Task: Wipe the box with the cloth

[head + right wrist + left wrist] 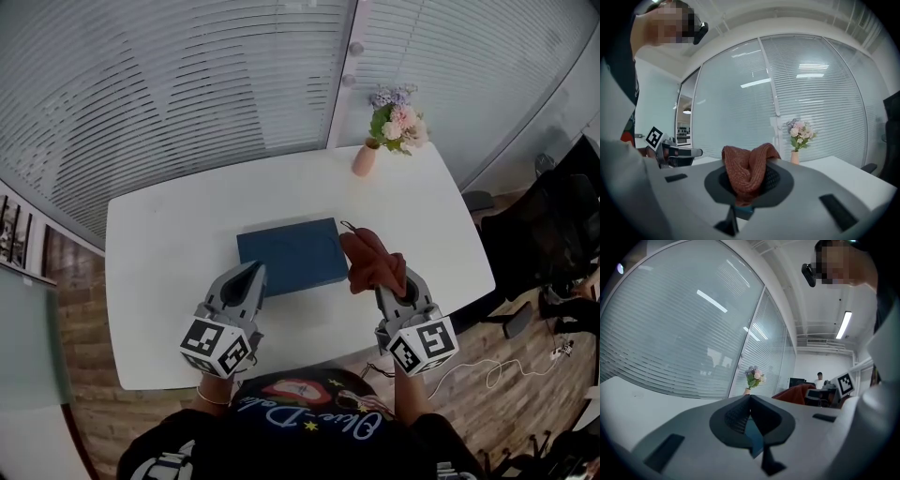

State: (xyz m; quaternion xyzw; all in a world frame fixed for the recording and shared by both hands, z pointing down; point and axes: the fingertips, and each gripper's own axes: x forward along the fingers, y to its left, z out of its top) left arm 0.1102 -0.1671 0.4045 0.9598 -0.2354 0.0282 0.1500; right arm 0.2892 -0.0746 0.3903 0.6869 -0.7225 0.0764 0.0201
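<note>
Rust-red knit cloth (373, 261), soft and limp, sits bunched in the clenched jaws of the right gripper (386, 287), at the right edge of the flat blue box (291, 253). The left gripper (253, 273), jaws pressed together and empty, hovers by the near-left corner of the stiff box, probably a good place to brace it. The white tabletop (169, 253) looks smooth, with a flower vase (366, 157) at its far edge before slatted glass walls (187, 84).

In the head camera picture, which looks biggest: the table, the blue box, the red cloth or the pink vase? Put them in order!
1. white table
2. blue box
3. rust-red cloth, held in the right claw; it may sit nearer the camera and so look bigger
4. pink vase, clearly smallest
</note>
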